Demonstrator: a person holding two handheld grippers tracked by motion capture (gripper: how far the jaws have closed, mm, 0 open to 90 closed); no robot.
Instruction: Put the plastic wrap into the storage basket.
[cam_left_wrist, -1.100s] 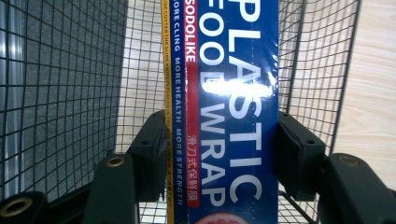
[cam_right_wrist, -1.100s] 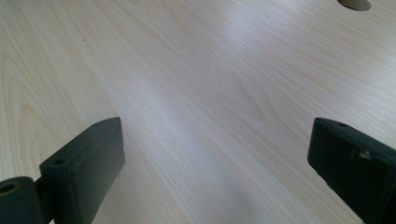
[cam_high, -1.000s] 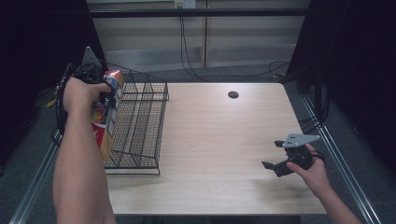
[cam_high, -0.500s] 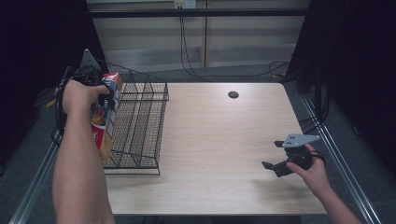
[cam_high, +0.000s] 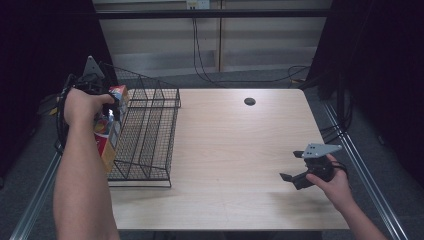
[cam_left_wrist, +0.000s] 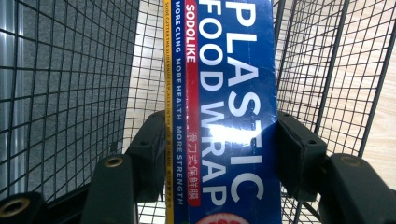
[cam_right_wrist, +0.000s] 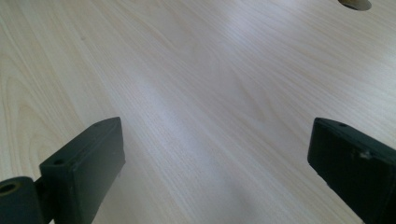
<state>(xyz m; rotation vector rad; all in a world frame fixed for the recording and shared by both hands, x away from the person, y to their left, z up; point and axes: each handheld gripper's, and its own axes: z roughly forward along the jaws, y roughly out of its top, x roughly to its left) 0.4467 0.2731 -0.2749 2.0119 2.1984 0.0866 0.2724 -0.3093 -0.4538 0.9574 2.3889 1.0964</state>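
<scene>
**Wrap box held at the wire basket's left edge**

At the left of the high view, the left gripper (cam_high: 107, 117) is clenched on a long box of plastic food wrap (cam_high: 106, 135), gripping it across its narrow width. In the left gripper view the two black fingers (cam_left_wrist: 299, 149) press both side faces of the box (cam_left_wrist: 229, 112), which runs lengthwise away from the camera with the mesh of the wire basket (cam_left_wrist: 70, 84) around and beyond it. Gripping it this way probably keeps it in line with the basket's long channels. In the high view the box hangs at the basket's (cam_high: 150, 135) left wall; whether it is inside or just outside cannot be told.

At the lower right of the frame, the right gripper (cam_high: 295, 177) rests low over the bare counter (cam_high: 235, 150), its fingers (cam_right_wrist: 88, 158) spread wide and holding nothing, apparently parked clear of the work.
</scene>
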